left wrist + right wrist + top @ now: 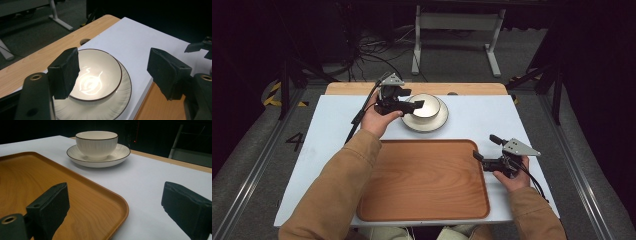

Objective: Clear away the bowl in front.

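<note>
A cream bowl [425, 106] with a thin dark line around its rim stands on a matching saucer-like plate [439, 123], toward the far middle of the white tabletop [332, 130]. From the right gripper view the bowl [96, 144] shows faint vertical ribbing on its outer wall and sits centred and upright on the plate [122, 152], whose rim carries the same dark edge. In the left gripper view its glossy inside [96, 75] throws back a bright glare of the lamp.

The left gripper [416, 104] is at the bowl's left side, reaching over its rim. Its jaws are released and wide; one pad [65, 71] hangs over the near rim, the other is out beyond the plate, and neither presses on the bowl. Whether the near pad brushes the rim, I cannot tell.

The right gripper [486, 148] rests at the right edge of the wooden tray [422, 210], its jaws spread apart with nothing between them; one jaw lies over the tray's corner [120, 207], the other over bare tabletop. The tray lies just in front of the plate, close but apart.
</note>
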`<state>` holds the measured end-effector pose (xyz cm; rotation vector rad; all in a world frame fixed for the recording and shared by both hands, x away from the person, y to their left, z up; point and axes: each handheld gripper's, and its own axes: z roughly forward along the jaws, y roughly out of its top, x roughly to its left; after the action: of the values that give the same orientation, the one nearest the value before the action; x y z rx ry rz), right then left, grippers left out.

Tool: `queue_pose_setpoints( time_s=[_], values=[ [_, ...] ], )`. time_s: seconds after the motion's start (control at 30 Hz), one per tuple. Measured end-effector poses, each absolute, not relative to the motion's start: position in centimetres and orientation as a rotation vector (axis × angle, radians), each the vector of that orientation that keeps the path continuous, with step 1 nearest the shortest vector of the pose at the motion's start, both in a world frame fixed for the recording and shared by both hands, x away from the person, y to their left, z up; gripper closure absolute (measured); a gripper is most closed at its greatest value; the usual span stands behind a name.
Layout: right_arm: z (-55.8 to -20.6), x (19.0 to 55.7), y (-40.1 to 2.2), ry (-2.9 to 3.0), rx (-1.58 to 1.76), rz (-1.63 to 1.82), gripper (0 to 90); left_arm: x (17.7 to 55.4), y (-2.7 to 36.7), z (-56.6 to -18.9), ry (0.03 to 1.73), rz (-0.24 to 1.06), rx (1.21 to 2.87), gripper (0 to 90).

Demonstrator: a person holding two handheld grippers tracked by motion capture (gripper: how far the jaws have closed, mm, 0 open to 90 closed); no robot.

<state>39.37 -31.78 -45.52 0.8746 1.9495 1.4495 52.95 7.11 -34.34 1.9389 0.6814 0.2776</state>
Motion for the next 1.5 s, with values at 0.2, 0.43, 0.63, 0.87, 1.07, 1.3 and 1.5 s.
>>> queue_pose_setpoints(
  time_s=[0.2, 0.43, 0.63, 0.87, 1.07, 1.3, 1.5],
  values=[
    [-45.5, 39.4, -31.8, 1.949, 0.877, 1.45, 8.1, 54.0, 6.5, -34.7, 0.643, 0.251, 1.986, 25.6],
    [-45.5, 39.4, -31.8, 1.946, 0.882, 1.448, 8.1, 55.0, 5.6, -35.4, 0.614, 0.259, 2.078, 24.0],
    [-45.5, 39.4, -31.8, 1.945, 0.883, 1.449, 8.1, 55.5, 5.1, -36.1, 0.617, 0.258, 2.133, 23.2],
    [-45.5, 39.4, -31.8, 1.944, 0.88, 1.449, 7.9, 55.9, 4.4, -37.1, 0.624, 0.233, 2.175, 22.0],
    [-45.5, 39.3, -31.8, 1.944, 0.878, 1.448, 7.9, 56.0, 3.6, -38.0, 0.624, 0.235, 2.229, 22.1],
    [-45.5, 39.3, -31.8, 1.943, 0.879, 1.449, 7.8, 56.2, 2.7, -39.0, 0.627, 0.223, 2.284, 23.7],
    [-45.5, 39.3, -31.8, 1.943, 0.879, 1.451, 7.8, 56.2, 1.9, -39.8, 0.62, 0.224, 2.318, 26.7]
  ],
)
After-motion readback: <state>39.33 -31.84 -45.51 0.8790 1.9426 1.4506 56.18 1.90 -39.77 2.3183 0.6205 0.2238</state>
